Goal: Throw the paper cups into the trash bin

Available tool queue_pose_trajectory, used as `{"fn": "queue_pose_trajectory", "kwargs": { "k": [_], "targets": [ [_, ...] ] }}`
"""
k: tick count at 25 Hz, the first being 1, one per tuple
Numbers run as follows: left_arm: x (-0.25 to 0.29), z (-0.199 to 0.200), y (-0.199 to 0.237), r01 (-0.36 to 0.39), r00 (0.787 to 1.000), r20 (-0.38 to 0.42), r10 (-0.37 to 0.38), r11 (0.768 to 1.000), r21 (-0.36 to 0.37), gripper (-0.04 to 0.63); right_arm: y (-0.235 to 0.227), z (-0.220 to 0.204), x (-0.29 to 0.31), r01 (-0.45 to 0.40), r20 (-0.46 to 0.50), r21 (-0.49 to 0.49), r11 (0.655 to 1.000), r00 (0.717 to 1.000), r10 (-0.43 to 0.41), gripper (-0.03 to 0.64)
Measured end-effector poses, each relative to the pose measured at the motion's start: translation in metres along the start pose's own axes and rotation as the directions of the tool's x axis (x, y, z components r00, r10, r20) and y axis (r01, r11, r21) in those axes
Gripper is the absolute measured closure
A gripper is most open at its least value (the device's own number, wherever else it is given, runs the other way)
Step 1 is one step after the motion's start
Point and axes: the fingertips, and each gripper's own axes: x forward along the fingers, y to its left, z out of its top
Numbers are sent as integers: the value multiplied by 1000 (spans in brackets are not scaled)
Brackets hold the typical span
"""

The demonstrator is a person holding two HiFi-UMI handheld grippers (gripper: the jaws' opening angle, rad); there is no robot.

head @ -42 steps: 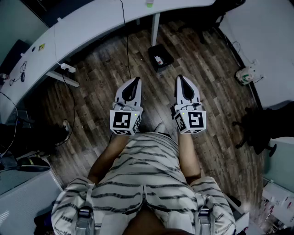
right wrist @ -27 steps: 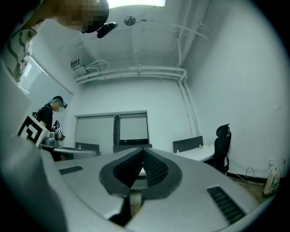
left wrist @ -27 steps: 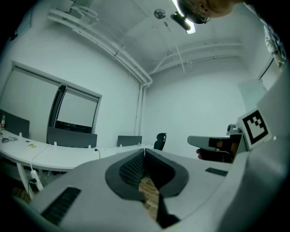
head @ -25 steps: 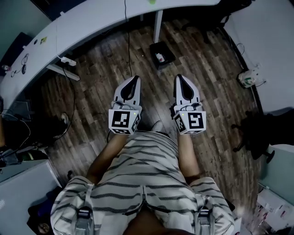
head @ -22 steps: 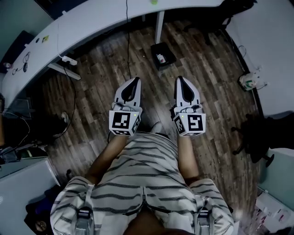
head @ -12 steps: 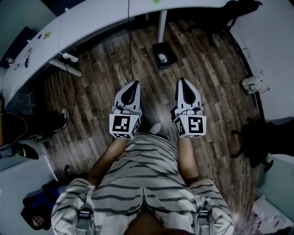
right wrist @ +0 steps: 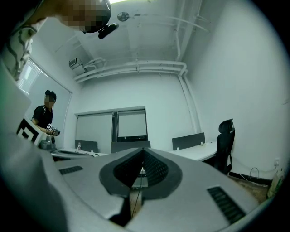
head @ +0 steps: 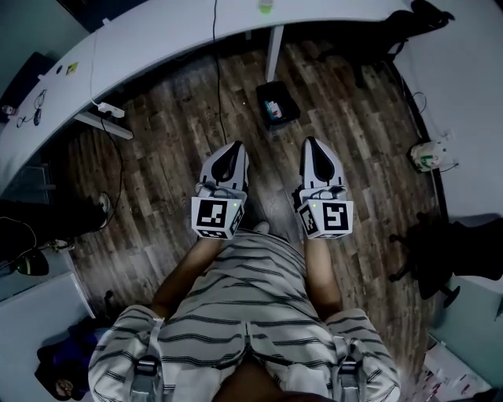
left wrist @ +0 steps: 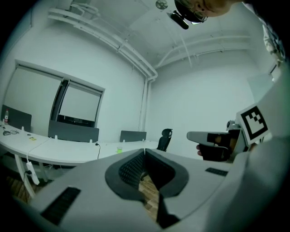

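Note:
A small green cup stands on the curved white desk; it also shows far off in the left gripper view. Below the desk's edge, a black trash bin sits on the wood floor with a few bits inside. My left gripper and right gripper are held side by side in front of the striped shirt, well short of the bin. Both are shut and hold nothing; the tips meet in the left gripper view and in the right gripper view.
A power strip and a hanging cable lie under the desk. A black office chair stands at the right, another by the far desks. Another person stands at the left in the right gripper view.
Both grippers stay shut and side by side. The head view has drifted a little, so desk, bin and floor have shifted slightly in the frame.

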Motion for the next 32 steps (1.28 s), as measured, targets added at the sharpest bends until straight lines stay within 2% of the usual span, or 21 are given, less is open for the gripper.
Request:
{"fn": "queue_pose_trajectory", "kwargs": {
  "k": [4, 9, 21, 32],
  "targets": [
    [54, 7, 18, 8, 1000, 10, -8, 1000, -14, 571, -23, 3, 47, -5, 6, -13, 1000, 1000, 5, 607],
    [123, 22, 45, 53, 999, 11, -53, 998, -28, 571, -45, 7, 112, -1, -8, -18, 1000, 1000, 0, 607],
    [270, 62, 122, 112, 994, 9, -112, 993, -19, 571, -96, 29, 262, 80, 7, -20, 997, 997, -80, 607],
    [370, 59, 171, 139, 989, -36, -140, 990, -20, 571, -134, 16, 355, 128, -30, -10, 992, 991, -128, 607]
  ]
}}
